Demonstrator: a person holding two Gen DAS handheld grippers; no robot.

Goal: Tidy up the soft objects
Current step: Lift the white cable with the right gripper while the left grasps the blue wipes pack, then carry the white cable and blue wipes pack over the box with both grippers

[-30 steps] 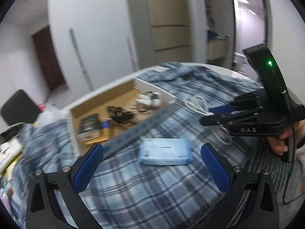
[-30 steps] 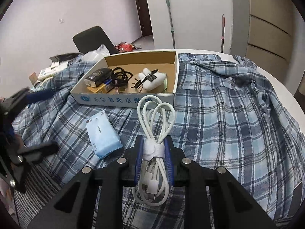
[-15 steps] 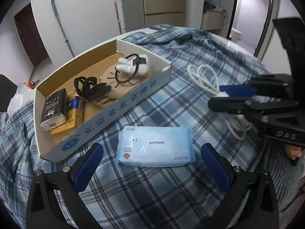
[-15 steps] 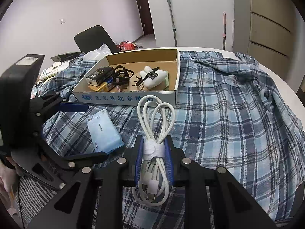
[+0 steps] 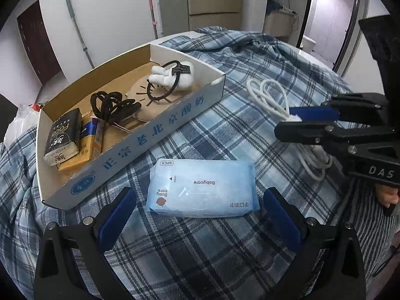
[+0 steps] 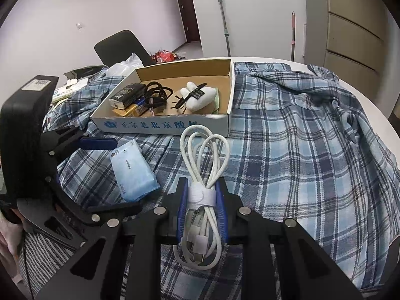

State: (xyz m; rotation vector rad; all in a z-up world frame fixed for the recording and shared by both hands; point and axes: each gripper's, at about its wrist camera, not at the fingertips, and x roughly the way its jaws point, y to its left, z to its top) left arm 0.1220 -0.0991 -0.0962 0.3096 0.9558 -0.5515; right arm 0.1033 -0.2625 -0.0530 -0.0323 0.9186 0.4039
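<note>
Right gripper [image 6: 202,197] clamped on coiled white cable [image 6: 203,165]; left gripper [image 5: 200,215] jaws apart, straddling wipes pack [image 5: 201,187] beside box [image 5: 140,145] front wall; best squeezed gently across short sides

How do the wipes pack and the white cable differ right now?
The wipes pack lies free between the open left gripper; the white cable is clamped in the shut right gripper. The pack is a flat blue rectangle; the cable is a looped bundle with a strap. Both are outside the box, over the plaid cloth.
</note>
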